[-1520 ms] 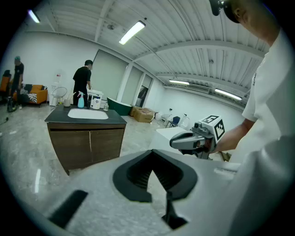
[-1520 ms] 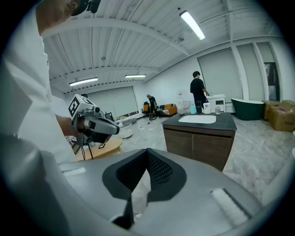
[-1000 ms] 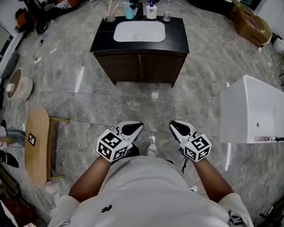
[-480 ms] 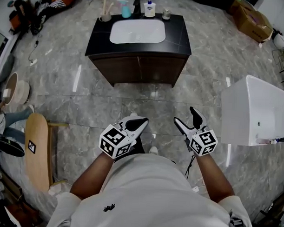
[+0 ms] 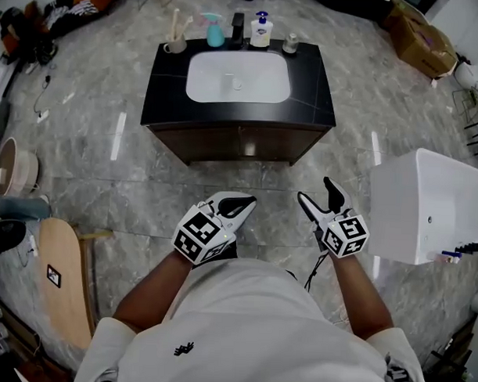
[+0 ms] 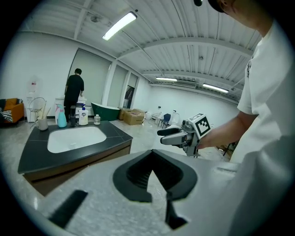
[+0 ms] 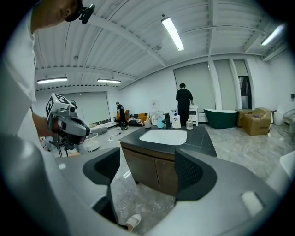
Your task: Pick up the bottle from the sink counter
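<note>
A black sink counter (image 5: 316, 81) with a white basin stands ahead on the marble floor. Along its back edge are a cup (image 5: 175, 44), a teal spray bottle (image 5: 215, 34), a dark faucet (image 5: 238, 27), a white pump bottle (image 5: 261, 31) with a blue label, and a small jar (image 5: 289, 44). The pump bottle (image 6: 83, 116) (image 7: 176, 120) shows small in both gripper views. My left gripper (image 5: 237, 203) (image 6: 159, 177) is shut and empty. My right gripper (image 5: 318, 195) (image 7: 147, 170) is open with nothing between its jaws. Both are held at waist height, well short of the counter.
A white tub-like unit (image 5: 426, 205) stands at the right and a wooden board (image 5: 63, 286) at the left. Cardboard boxes (image 5: 420, 40) lie at the far right. A person (image 7: 184, 103) stands at a far counter beside a green bathtub (image 7: 221, 117).
The right gripper's jaws have gone from shut to wide open. The sink counter now lies lower and larger in the head view. The left gripper stays shut.
</note>
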Motion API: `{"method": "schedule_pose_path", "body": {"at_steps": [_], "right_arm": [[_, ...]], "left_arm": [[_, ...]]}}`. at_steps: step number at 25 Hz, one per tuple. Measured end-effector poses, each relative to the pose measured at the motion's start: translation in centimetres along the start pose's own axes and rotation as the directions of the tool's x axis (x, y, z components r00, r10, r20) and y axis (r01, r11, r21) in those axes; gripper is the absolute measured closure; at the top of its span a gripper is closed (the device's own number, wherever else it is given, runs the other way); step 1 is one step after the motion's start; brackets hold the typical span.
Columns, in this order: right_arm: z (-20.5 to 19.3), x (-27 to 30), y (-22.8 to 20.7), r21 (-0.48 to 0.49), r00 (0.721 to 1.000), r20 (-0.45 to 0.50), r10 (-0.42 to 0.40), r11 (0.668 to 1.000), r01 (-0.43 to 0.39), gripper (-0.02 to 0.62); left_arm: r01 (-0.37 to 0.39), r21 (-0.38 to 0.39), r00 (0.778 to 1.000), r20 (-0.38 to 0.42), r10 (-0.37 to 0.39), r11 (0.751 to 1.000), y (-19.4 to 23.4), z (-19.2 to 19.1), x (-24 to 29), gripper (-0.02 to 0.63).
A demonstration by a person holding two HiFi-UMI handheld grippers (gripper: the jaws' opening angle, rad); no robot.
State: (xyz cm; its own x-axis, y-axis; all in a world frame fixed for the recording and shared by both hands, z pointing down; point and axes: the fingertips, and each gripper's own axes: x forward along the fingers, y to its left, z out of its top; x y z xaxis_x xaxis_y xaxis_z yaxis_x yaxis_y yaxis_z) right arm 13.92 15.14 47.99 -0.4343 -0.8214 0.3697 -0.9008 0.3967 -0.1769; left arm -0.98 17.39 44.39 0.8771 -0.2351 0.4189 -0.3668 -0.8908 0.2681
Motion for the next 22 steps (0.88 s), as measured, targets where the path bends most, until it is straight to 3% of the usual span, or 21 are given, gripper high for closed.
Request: {"method": "schedule_pose_path", "body": {"at_steps": [8, 17, 22], "right_arm": [[4.6, 8.8, -2.1, -0.018, 0.999, 0.003, -0.048, 0.999, 0.048, 0.216], [7.3, 15.0, -5.8, -0.03, 0.998, -0.016, -0.062, 0.998, 0.062, 0.229], [8.8, 19.7, -10.0, -0.049, 0.999, -0.029, -0.044, 0.998, 0.042, 0.229]], "left_arm": [[0.042, -0.005, 0.999, 0.008, -0.042, 0.999, 9.1, 2.8, -1.0, 0.6], [0.016, -0.028, 0.999, 0.031, -0.015, 0.999, 15.4, 5.3, -0.2, 0.6], [-0.03, -0.045, 0.999, 0.042, 0.031, 0.999, 19.5, 7.2, 1.5, 0.6]]}}
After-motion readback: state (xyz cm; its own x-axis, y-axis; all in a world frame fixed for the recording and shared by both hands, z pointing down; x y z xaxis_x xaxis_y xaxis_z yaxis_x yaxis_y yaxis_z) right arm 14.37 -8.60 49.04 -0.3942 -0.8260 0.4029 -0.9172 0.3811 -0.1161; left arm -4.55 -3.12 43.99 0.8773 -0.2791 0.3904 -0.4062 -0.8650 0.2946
